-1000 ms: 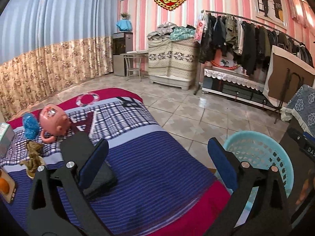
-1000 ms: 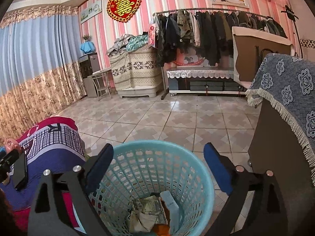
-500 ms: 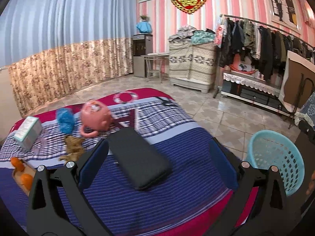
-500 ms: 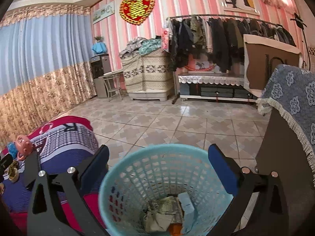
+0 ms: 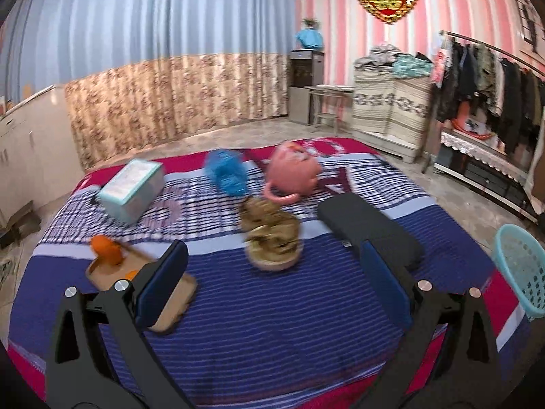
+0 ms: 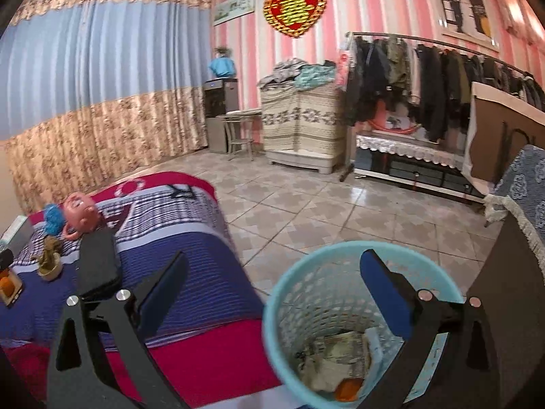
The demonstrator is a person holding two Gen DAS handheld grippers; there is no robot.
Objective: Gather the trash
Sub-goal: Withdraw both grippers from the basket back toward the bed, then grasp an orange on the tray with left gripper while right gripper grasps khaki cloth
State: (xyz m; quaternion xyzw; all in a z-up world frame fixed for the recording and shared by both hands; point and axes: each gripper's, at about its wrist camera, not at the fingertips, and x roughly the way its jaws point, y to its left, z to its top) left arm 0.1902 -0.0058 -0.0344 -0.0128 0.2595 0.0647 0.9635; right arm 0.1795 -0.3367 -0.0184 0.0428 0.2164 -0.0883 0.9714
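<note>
Striped bed point(image 5: 272, 323), basket point(image 6: 282, 306), tongs point(image 5: 272, 283) agape

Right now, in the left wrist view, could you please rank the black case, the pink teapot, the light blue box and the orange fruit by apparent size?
1. black case, though it lies nearest the camera
2. light blue box and pink teapot: too alike to rank
3. orange fruit, plainly smallest

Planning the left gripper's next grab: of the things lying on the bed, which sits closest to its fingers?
The wooden tray holding the orange pieces: it lies partly behind the open left gripper's left finger; the bowl, box and teapot lie farther back.
</note>
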